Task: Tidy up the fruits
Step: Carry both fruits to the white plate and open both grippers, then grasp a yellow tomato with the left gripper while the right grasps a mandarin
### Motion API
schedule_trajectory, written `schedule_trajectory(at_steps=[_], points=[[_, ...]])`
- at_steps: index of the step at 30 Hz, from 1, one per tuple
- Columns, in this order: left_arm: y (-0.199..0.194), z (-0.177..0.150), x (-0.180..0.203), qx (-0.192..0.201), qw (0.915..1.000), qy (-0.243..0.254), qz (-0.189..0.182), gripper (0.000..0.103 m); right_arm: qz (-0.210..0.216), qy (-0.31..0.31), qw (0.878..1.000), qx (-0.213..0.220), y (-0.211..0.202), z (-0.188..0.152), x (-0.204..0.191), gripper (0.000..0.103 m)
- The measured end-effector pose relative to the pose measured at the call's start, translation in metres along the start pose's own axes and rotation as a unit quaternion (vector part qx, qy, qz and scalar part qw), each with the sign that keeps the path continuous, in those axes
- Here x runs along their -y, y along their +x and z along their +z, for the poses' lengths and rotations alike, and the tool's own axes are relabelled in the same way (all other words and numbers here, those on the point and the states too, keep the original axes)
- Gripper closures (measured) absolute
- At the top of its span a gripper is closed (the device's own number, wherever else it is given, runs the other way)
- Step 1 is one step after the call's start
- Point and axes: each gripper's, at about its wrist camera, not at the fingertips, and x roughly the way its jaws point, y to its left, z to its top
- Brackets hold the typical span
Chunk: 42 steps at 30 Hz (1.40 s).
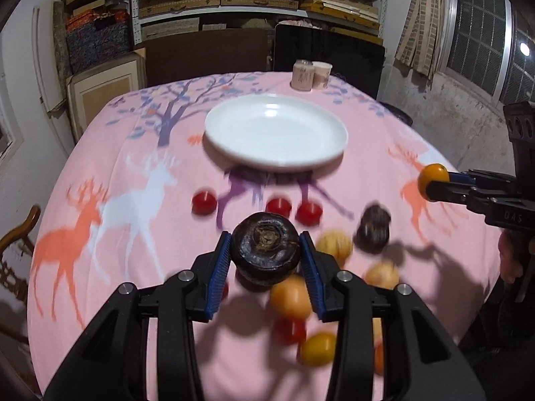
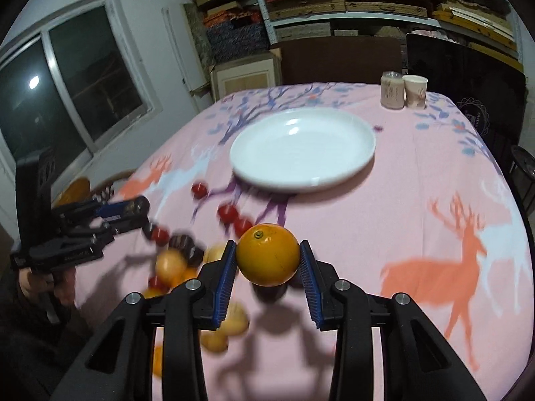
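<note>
My left gripper is shut on a dark brown mangosteen and holds it above the pink tablecloth. My right gripper is shut on an orange, also lifted; it shows at the right edge of the left wrist view. The empty white plate lies beyond both. Loose fruit lies blurred on the cloth: three red ones, another dark mangosteen, and several yellow-orange ones.
Two pale jars stand at the table's far edge. Dark chairs and shelves of boxes stand behind. A wooden chair is at the left side. The table has a deer-print cloth.
</note>
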Motion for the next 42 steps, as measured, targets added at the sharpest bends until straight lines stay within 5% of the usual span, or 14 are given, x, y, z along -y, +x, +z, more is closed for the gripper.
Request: schedule_trajectory(at_steps=[5,9,13,18,20,22,27,30,37,42], points=[[0.073,0.096,-0.005,-0.006,1.0,0.007,-0.002,0.063,0.004,0.082,0.997,-0.007,0.058,0.097,0.045,0.065],[0.158,0.152,-0.017,-0.059,0.9982,-0.009,-0.007,0.063,-0.001,0.114,0.993,-0.038,0.132,0.149,0.071,0.065],[0.23,0.181,-0.027,-0.099,0.9947,-0.028,0.006,0.063,-0.02,0.119,0.991,-0.066,0.2,0.169,0.084,0.065],[0.273,0.187,-0.036,-0.122,0.9915,-0.044,0.012,0.063,-0.035,0.139,0.987,-0.078,0.244,0.176,0.101,0.064],[0.278,0.186,-0.039,-0.122,0.9913,-0.047,0.016,0.059,-0.028,0.151,0.986,-0.069,0.242,0.174,0.105,0.053],[0.27,0.185,-0.04,-0.11,0.9927,-0.046,0.02,0.042,-0.021,0.15,0.987,-0.049,0.232,0.177,0.106,0.049],[0.205,0.176,-0.036,-0.065,0.9969,-0.043,0.01,0.034,-0.024,0.15,0.988,-0.002,0.167,0.168,0.1,0.046],[0.149,0.153,-0.026,-0.03,0.9992,-0.025,0.012,0.021,-0.03,0.143,0.989,0.013,0.115,0.138,0.09,0.039],[0.037,0.036,0.01,-0.001,0.9983,0.052,0.027,0.014,-0.039,0.075,0.996,-0.018,0.037,0.024,0.038,0.036],[-0.012,-0.035,0.019,0.004,0.9979,0.062,0.019,0.014,-0.033,0.018,0.999,-0.018,0.007,-0.051,-0.002,0.036]])
